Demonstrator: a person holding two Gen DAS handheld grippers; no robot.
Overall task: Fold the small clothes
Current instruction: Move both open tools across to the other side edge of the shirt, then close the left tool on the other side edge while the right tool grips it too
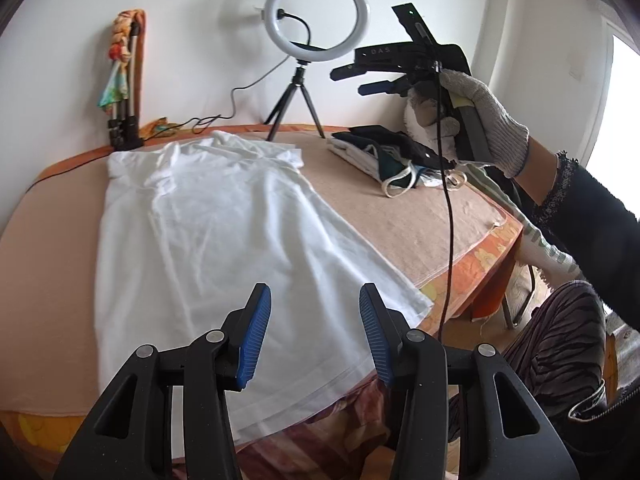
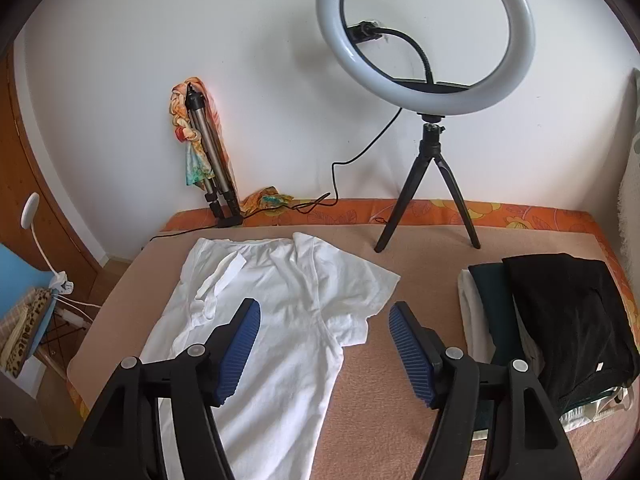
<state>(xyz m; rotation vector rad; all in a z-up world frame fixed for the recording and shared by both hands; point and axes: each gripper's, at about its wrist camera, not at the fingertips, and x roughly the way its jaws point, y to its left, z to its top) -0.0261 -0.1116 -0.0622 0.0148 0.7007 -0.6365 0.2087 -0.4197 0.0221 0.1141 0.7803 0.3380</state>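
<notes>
A white T-shirt lies spread flat on the beige-covered table, neck at the far end, hem at the near edge. One sleeve is folded in on the left, the other lies out to the right. My left gripper is open and empty, hovering over the shirt's hem. My right gripper is open and empty above the shirt's right sleeve; in the left wrist view it is held high by a gloved hand over the clothes pile.
A pile of folded dark and light clothes sits at the table's right. A ring light on a small tripod stands at the back, its cable trailing left. A folded tripod with a colourful cloth leans on the wall. The right gripper's cable hangs down.
</notes>
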